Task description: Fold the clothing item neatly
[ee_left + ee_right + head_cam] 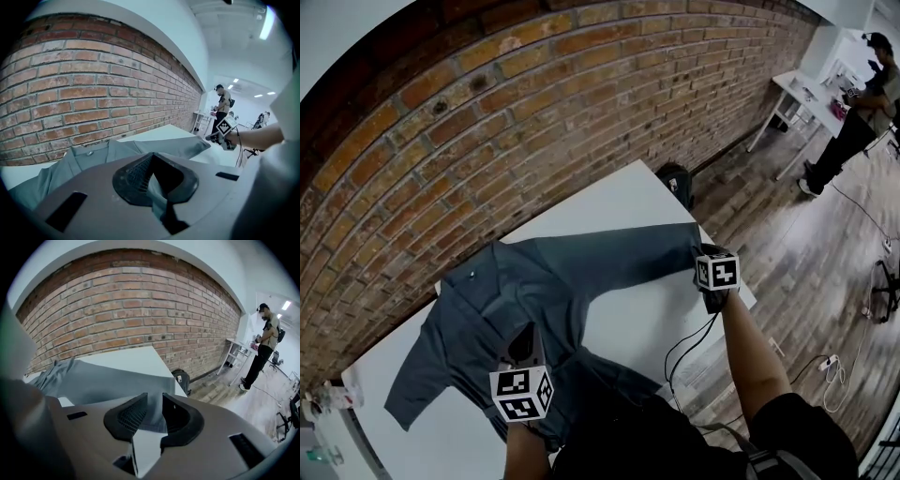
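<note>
A grey-blue button shirt (525,291) lies spread on the white table (619,192), collar toward the brick wall. One long sleeve (628,255) stretches out to the right. My right gripper (705,253) is at that sleeve's cuff; in the right gripper view its jaws (153,401) stand open, with the cuff edge (154,420) showing in the gap and no pad pressing on it. My left gripper (525,339) is over the shirt's lower body. In the left gripper view it (152,161) is shut on a fold of the shirt's cloth (157,197).
The table's right end (741,295) lies just beyond the right gripper. A black bag (677,180) sits on the wooden floor past the far corner. Cables (834,370) trail on the floor at right. A person (862,103) stands at a white desk far right.
</note>
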Demonstrator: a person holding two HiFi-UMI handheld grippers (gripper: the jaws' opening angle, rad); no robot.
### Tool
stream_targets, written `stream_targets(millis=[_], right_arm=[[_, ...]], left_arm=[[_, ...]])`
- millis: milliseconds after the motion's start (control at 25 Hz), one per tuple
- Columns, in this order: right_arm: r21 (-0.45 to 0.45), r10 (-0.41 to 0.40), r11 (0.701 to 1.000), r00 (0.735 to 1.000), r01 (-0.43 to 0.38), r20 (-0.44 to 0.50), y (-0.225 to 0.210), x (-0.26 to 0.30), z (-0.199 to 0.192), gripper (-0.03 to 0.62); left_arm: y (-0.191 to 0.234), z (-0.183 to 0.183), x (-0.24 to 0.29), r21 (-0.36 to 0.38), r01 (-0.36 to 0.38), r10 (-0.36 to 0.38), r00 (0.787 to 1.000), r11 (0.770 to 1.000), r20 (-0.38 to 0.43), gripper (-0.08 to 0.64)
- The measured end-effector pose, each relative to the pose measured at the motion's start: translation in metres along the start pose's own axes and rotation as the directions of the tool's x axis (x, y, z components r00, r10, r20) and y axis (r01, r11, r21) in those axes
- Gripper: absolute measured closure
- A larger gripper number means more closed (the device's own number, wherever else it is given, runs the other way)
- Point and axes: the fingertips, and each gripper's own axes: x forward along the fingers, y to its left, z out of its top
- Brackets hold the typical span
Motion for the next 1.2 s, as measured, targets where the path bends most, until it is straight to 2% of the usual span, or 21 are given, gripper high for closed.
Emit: stream_targets(millis=[200,520,760,880,960,1080,1200], right_arm=[[0.041,0.03,0.999,0.993,-0.025,-0.111,-0.022,0.023,-0.008,0.511],[0.127,0.075,0.991,0.975,-0.049,-0.208,-0.032,0.041,-0.023,0.472],[0.07,0.037,0.997,0.964,-0.019,-0.263,-0.03,0.045,-0.026,0.471],[0.035,0.025,0.999,0.953,-0.016,-0.302,-0.025,0.047,-0.025,0.508],[0.055,0.044,0.998,0.951,-0.029,-0.306,-0.024,0.049,-0.024,0.525],[0.138,0.071,0.99,0.958,-0.034,-0.277,-0.029,0.049,-0.024,0.545],[0.145,0.047,0.989,0.966,-0.01,-0.255,-0.033,0.049,-0.024,0.564]], left_arm=[[-0.005,-0.006,0.004,0.0,-0.009,0.009,1.0,1.0,-0.017,0.56],[-0.004,-0.009,0.005,-0.009,-0.033,0.033,0.999,0.999,-0.022,0.56],[-0.001,-0.014,0.004,-0.021,-0.046,0.045,0.998,0.999,-0.032,0.56],[0.0,-0.016,0.003,-0.031,-0.05,0.049,0.998,0.998,-0.033,0.561],[-0.001,-0.016,0.003,-0.034,-0.051,0.05,0.998,0.998,-0.033,0.561],[-0.005,-0.017,0.002,-0.031,-0.05,0.049,0.998,0.998,-0.032,0.561],[-0.005,-0.018,0.0,-0.029,-0.054,0.053,0.998,0.998,-0.03,0.56]])
